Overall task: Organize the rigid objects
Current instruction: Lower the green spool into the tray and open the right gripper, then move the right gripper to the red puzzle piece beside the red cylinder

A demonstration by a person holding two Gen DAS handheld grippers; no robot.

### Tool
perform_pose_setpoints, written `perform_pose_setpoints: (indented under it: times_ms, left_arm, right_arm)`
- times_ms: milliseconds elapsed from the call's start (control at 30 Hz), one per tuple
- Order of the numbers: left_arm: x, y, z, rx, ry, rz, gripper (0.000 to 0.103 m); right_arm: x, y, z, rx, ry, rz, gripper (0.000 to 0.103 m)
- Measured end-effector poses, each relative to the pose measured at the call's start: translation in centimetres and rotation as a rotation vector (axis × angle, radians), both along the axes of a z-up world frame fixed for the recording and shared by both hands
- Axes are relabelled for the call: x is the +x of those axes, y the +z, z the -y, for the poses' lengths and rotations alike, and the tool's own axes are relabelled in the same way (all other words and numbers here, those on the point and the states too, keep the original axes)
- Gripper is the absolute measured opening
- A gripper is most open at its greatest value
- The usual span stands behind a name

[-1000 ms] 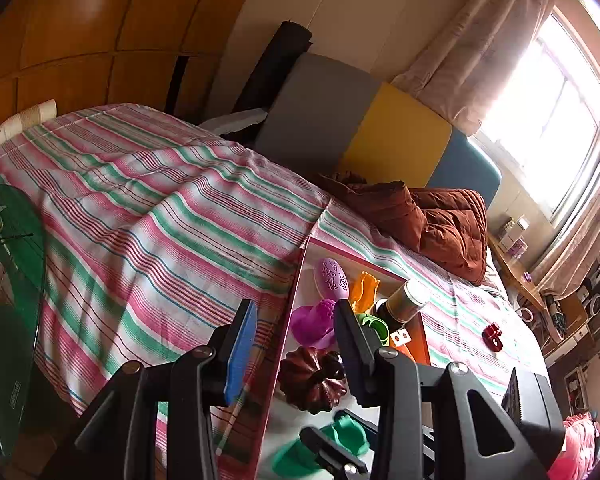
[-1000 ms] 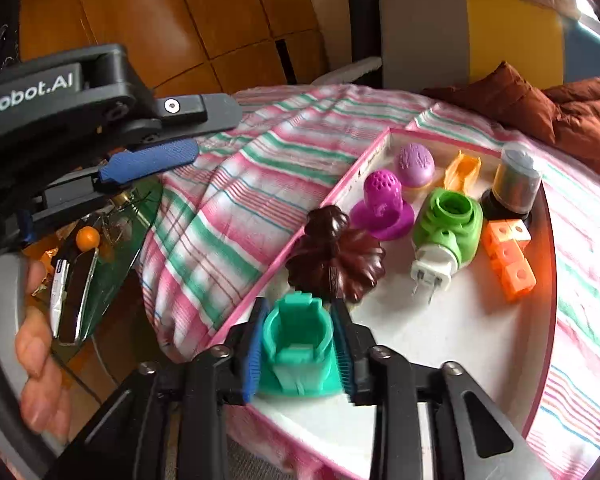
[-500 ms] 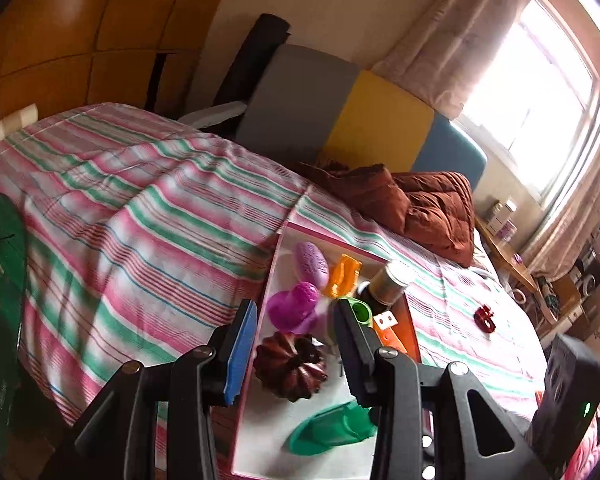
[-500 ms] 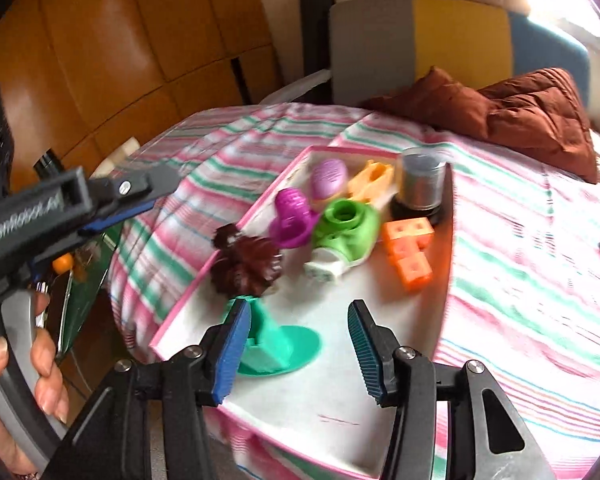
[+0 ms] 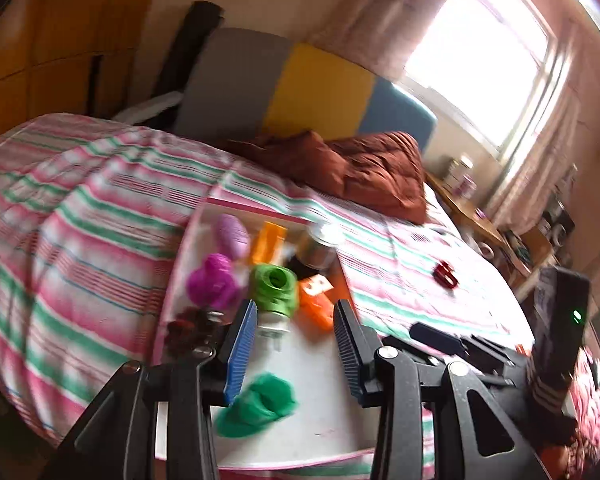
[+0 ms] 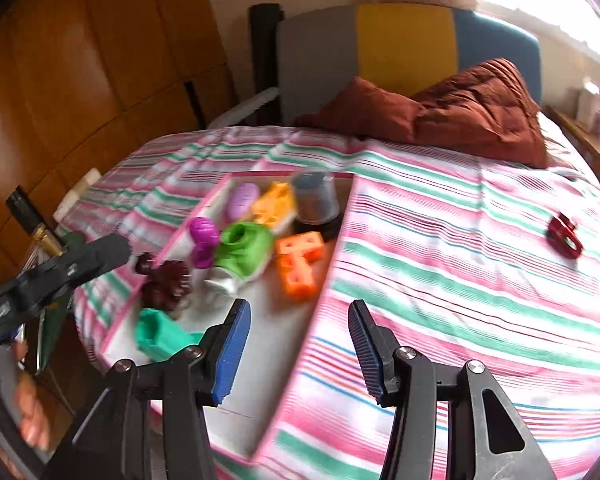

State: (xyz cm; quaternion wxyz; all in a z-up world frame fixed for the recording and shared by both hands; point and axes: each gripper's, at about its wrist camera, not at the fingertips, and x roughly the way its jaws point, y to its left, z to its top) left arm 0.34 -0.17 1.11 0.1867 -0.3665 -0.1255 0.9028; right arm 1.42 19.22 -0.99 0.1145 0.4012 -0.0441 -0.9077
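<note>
Left wrist view: your left tool (image 5: 295,360) hangs wide open and empty above the white tray (image 5: 324,412). The teal piece (image 5: 260,404) lies toppled near the tray's lower edge; a careless sweep could knock it off the bed

Right wrist view: your right tool (image 6: 296,350) is also spread wide, gripping nothing. The red clip (image 6: 564,236) sits at mid right on the striped bedspread (image 6: 440,280), well apart from the tray; the soft cover may let it skid under closing pads

Blurred by motion: teal holder (image 5: 258,404), brown mould (image 6: 166,284), striped bedspread (image 5: 80,240). Partly hidden behind left gripper (image 5: 295,348): brown mould, white plug end (image 5: 271,330). Cut off at frame bottom: tray (image 6: 260,420).
</note>
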Motion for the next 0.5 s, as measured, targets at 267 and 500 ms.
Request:
perform_pose_setpoints:
  times_ms: [267,500]
  left_arm:
    - [0.4,0.2,-5.9,-0.042,-0.175,0.018,0.04]
    - [0.2,-0.1,-11.5,-0.074,-0.293,0.063,0.04]
  right_arm:
    - [-0.1,-2.1,-6.2,0.047,-0.104,0.049,0.052]
    - [-1.1,-4.7,-14.5,0.109,-0.263,0.1,0.052]
